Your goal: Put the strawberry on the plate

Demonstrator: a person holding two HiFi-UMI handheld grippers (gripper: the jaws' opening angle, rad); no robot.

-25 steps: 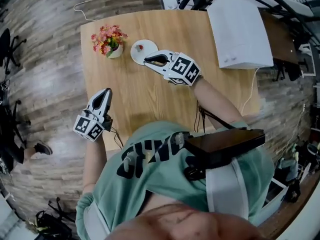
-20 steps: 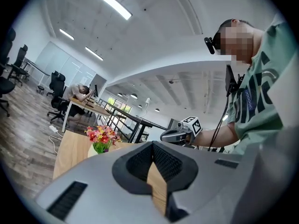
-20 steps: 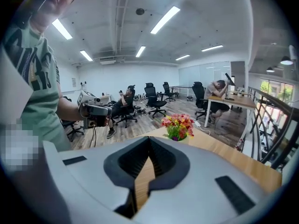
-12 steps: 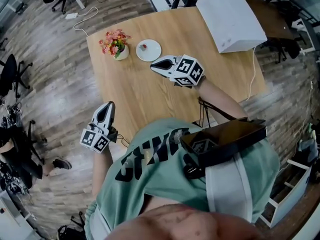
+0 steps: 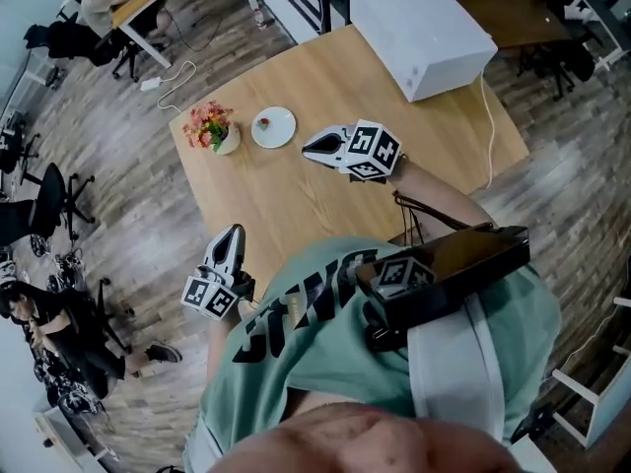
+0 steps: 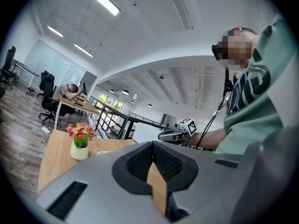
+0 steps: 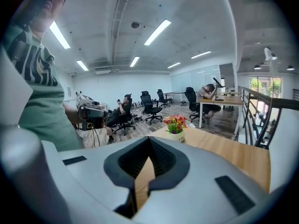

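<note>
Head view: we record a wooden table (image 5: 296, 200) bearing a white box (image 5: 422, 28), a vase of flowers (image 5: 215, 131) and a small white plate (image 5: 281, 129), the last two side by side. The strawberry (image 5: 264, 122) lies on the plate, as it did a second ago. The right gripper (image 5: 307, 147) hangs over the table with its tip towards the plate and bare wood between the two. A second ago that tip stood at the plate's rim and showed a gap between its jaws; now the jaws are together. The left gripper (image 5: 236, 232) sits at the table's near corner, drawn closer to the person's green shirt (image 5: 325, 343) than before and well apart from the plate.

Left gripper view: we find the jaws pressed tip to tip, with nothing between them. Beyond them are the table edge, the vase and the right gripper with its marker cube.

Right gripper view: the jaws are closed and empty, only tabletop showing through the notch behind the tips. Past them stand the vase on the table, the left gripper in the person's hand, and several office chairs (image 7: 152, 107) on the floor.
</note>
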